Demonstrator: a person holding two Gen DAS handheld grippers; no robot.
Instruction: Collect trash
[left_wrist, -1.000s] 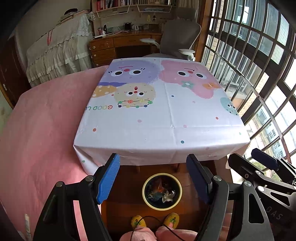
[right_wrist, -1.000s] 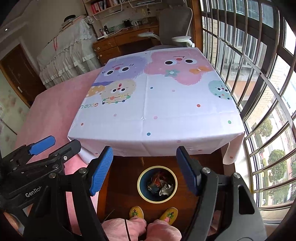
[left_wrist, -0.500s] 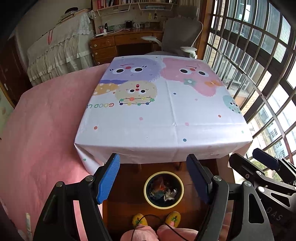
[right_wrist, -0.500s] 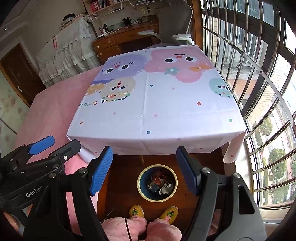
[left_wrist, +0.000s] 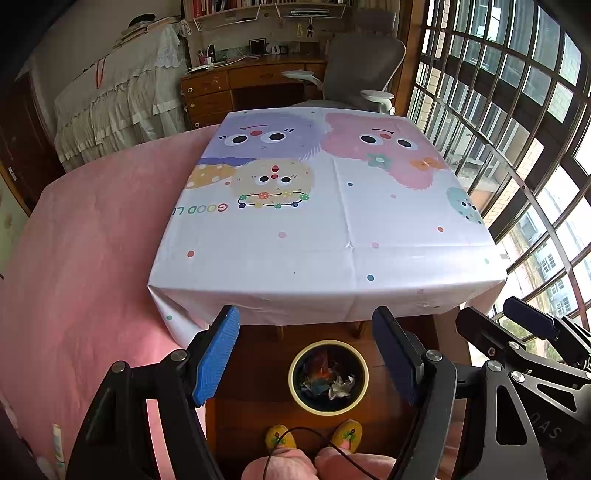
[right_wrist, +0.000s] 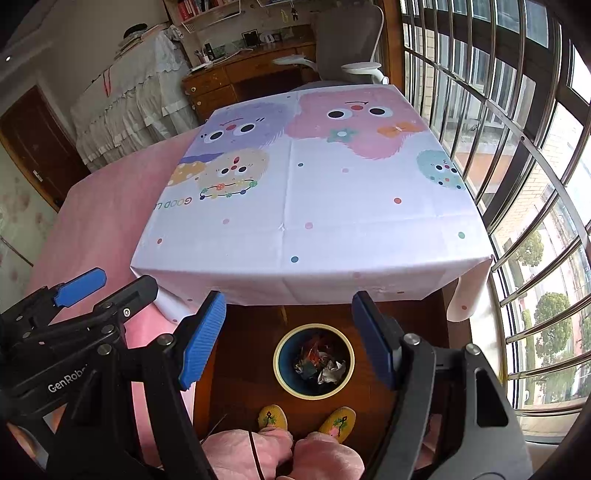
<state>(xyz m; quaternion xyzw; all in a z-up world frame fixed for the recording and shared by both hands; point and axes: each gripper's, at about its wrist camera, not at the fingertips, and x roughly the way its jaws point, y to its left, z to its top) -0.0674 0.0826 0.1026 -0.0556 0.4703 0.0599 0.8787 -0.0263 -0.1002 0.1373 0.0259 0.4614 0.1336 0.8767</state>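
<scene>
I found bin (left_wrist: 328, 376) with trash lower centre, below both claws: left claw (left_wrist: 306, 354), right claw (right_wrist: 288, 339) apart, empty; surface (left_wrist: 332, 229) bare.

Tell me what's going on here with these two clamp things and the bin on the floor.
A person is holding a two-finger tool in each hand above a small trash bin on the floor, in front of a table with a cartoon tablecloth. Both the left tool and the right tool are open and empty. Crumpled trash already lies in the bin, and the tablecloth shows nothing on it. The person's yellow slippers are just below the bin.
</scene>
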